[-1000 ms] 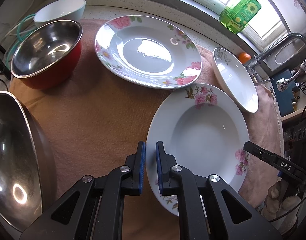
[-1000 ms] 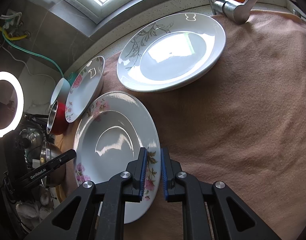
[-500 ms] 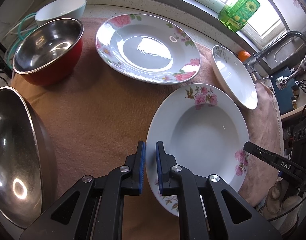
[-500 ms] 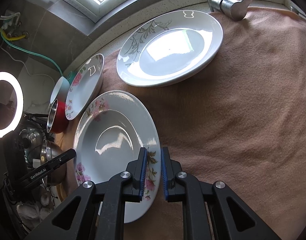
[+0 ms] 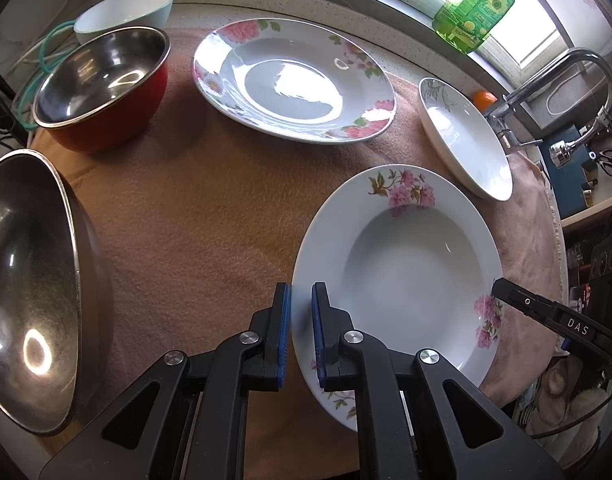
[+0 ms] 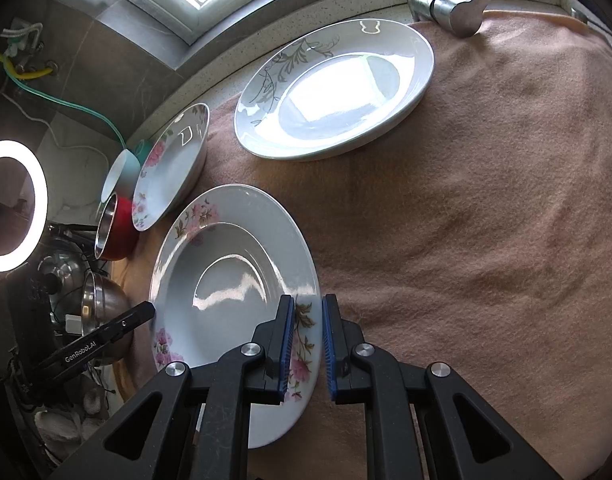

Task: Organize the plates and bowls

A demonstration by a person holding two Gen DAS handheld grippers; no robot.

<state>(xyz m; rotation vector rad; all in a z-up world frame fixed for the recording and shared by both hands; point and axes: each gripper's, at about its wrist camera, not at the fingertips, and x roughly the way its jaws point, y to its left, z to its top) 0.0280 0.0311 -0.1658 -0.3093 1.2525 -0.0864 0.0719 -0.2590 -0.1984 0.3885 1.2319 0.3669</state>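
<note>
- The left claw (image 5: pixel 302 334) was pinched narrow on the near left rim of the deep flowered plate (image 5: pixel 405 268), one pad under the edge and one on top, which looked like a lifting grip.
- The right claw (image 6: pixel 307 346) was clamped just as narrowly on the opposite rim of the same plate (image 6: pixel 226 280); its tip also showed at the plate's far edge in the left view. Holding both sides probably kept the wide, slippery dish level.
- That plate sat at the near edge of the tabletop, on a brown cloth (image 5: pixel 194 208) that likely stopped crockery from sliding. Whether it had left the cloth yet, I could not tell.
- To the left, a large steel bowl (image 5: pixel 30 288) stood close by, apart from the plate.
- Further back, a red bowl with a steel lining (image 5: pixel 102 96) stood beside a white bowl (image 5: pixel 126 10), so the bowls were already loosely grouped.
- A big flowered plate (image 5: pixel 294 80) lay in the middle at the back, a likely base for stacking.
- A white plate with a grey leaf pattern (image 6: pixel 333 88) lay near the tap (image 6: pixel 449 8), well apart from the held one.
- A green soap bottle (image 5: pixel 477 8) stood on the window sill.
</note>
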